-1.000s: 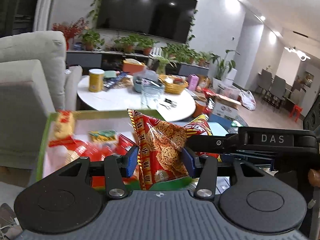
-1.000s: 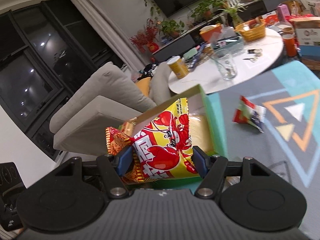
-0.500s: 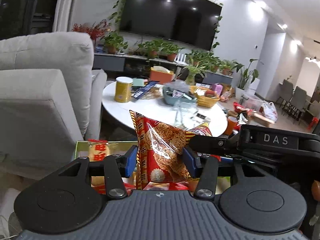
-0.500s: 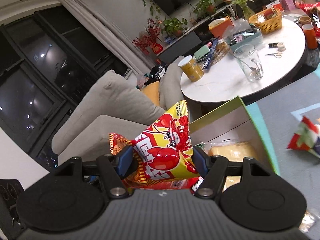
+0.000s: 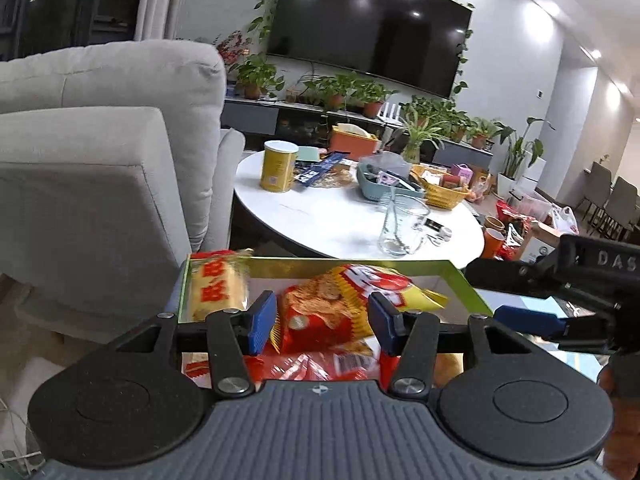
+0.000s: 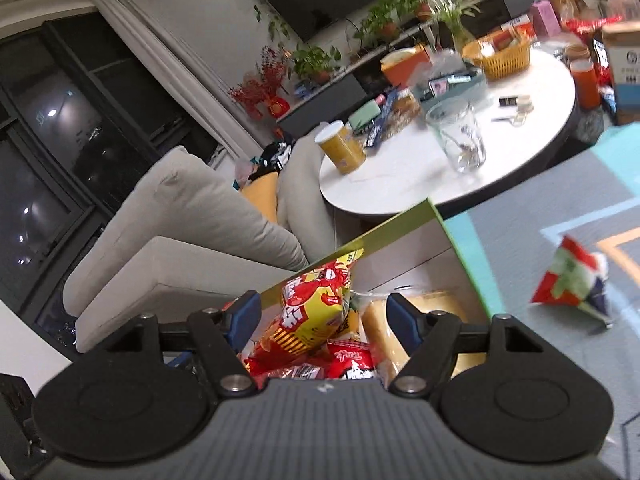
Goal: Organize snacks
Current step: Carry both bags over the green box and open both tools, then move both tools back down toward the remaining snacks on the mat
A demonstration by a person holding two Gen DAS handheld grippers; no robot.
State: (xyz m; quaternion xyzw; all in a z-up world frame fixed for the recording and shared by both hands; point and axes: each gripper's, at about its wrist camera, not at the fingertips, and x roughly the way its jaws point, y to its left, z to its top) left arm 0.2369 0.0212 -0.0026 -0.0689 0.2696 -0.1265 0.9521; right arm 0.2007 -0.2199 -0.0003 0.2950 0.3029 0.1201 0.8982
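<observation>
Both claws, left point(image 5: 322, 322) and right point(image 6: 324, 318), gaped empty over the green-rimmed cardboard box point(image 6: 464, 256); the lone red-green foil packet point(image 6: 572, 284) lay right, nearer the right claw

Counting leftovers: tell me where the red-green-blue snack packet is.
In the right wrist view, the snack packet lies alone on the patterned mat, right of the green box.

The left tool point(image 5: 322, 322) hangs with its blue pads point(image 5: 262, 322) spread wide, gripping nothing. The right tool point(image 6: 324, 316) is likewise spread, its pads point(image 6: 402, 322) apart and gripping nothing, and it shows in the left view point(image 5: 560, 292) at the right side.
</observation>
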